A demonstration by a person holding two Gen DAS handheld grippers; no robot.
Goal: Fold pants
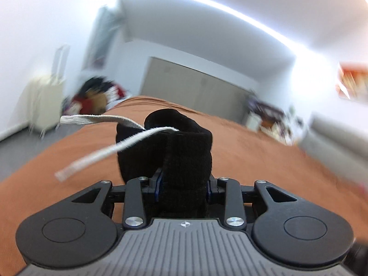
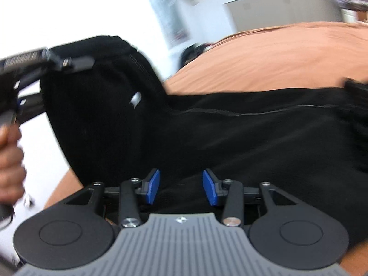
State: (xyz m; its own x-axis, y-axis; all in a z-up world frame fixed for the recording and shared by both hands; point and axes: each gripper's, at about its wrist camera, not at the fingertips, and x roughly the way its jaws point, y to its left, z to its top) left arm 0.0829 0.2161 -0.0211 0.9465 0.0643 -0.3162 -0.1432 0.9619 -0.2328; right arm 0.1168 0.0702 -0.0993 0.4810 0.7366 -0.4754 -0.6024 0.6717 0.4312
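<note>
Bunched black fabric fills the space between the left gripper's [image 1: 184,184] jaws at the bottom centre of the left wrist view: they are clamped on the waistband end of the black pants [image 2: 230,138], with two white drawstrings [image 1: 101,156] trailing toward the left of the frame. Behind lies the rust-brown bedspread [image 1: 253,142].

From the right wrist view, the right gripper [image 2: 180,187] stands with its blue pads [image 2: 153,186] parted and nothing pinched; the pants lie just ahead of and under them, whether touching is hard to say through the blur. Their long axis runs across the frame, from the lifted end at upper left, where the left gripper and the person's hand [image 2: 10,161] hold it, down to the part resting on the bedspread at right. So the right gripper is nearer the lying stretch, and a grasp there seems the likely next move.

No brand or writing can be read; a small white tag [image 2: 135,99] on the fabric is blurred.
</note>
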